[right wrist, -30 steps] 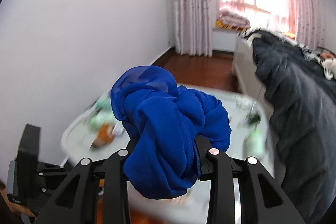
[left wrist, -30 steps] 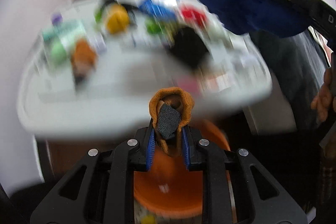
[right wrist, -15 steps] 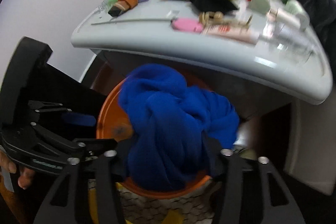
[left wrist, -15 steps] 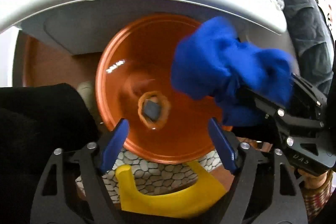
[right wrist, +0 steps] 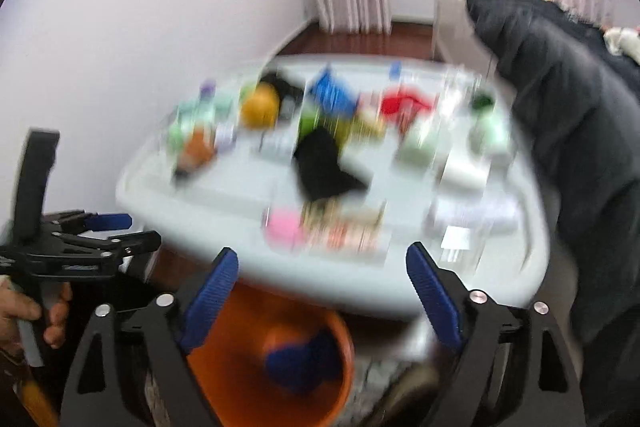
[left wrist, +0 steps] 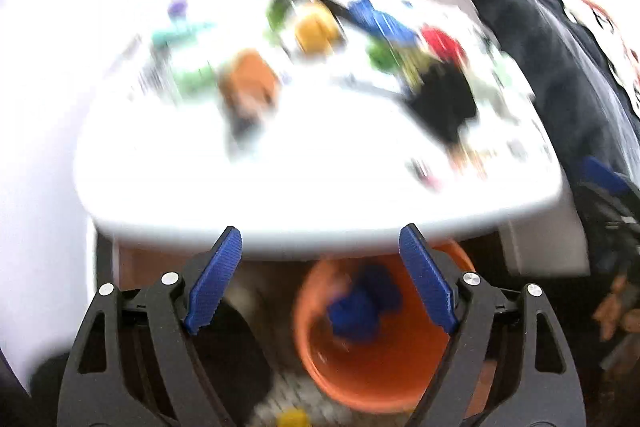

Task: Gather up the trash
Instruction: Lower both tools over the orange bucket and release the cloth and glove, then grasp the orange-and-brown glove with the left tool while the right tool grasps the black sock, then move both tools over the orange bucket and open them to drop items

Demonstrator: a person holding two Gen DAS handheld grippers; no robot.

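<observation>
Lying crumpled, blue cloth (left wrist: 362, 311), seemingly axisless, orange bin (left wrist: 384, 379)

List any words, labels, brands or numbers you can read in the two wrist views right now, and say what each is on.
None can be read.
Packets and bottles on the white table: printing is smeared by motion blur, unreadable.
Left gripper body, seen from the right wrist view: a faint pale marking, too small and blurred to read.
Orange bucket and blue cloth inside it: no text visible.
</observation>
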